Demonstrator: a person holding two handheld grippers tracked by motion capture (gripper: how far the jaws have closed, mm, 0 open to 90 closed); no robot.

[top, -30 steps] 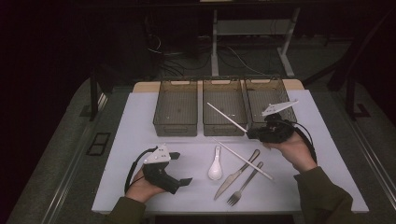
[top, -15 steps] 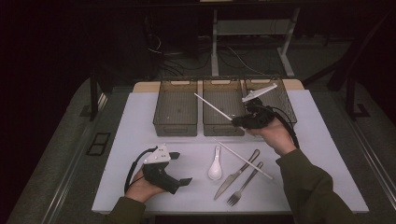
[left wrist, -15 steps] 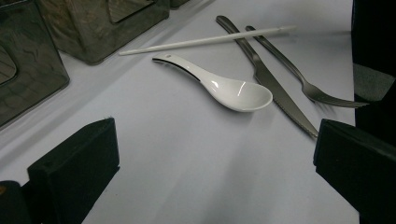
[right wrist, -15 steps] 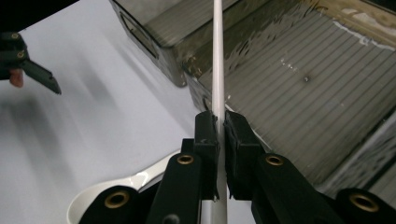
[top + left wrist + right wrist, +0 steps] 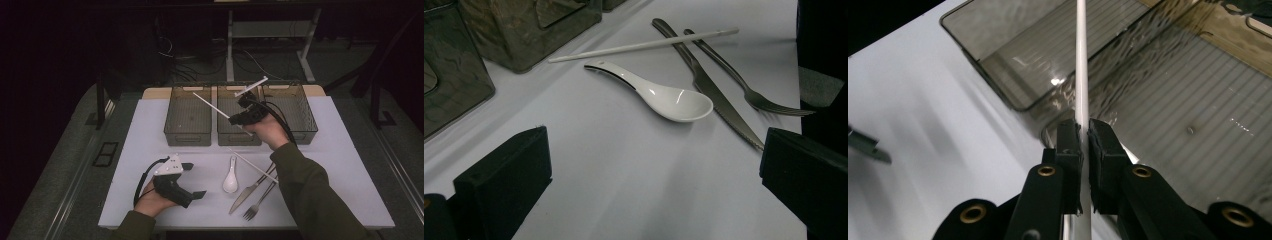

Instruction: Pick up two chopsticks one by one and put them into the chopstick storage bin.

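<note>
- Progress, as I judge it: sorting cutlery into the three bins seems barely begun. All three bins look empty, and the first white chopstick (image 5: 212, 106) is in the air, not yet dropped.
- The right hand-held gripper (image 5: 239, 119) is clamped on that chopstick, held over the middle bin (image 5: 239, 137) with its tip pointing to about 10 o'clock above the left bin (image 5: 189, 135).
- Left on the desk (image 5: 350, 165): second chopstick (image 5: 250, 164), spoon (image 5: 230, 182), knife (image 5: 250, 192) and fork (image 5: 259, 202), all at about 6 o'clock from the bins.
- The left hand-held gripper (image 5: 196, 180) rests at 9 o'clock from the spoon, jaws apart, empty.
- Materials: thin, smooth, rod-like chopsticks; glossy white ceramic-looking spoon; polished steel knife with serrated edge; smoky translucent ribbed plastic bins; matte white desk.
</note>
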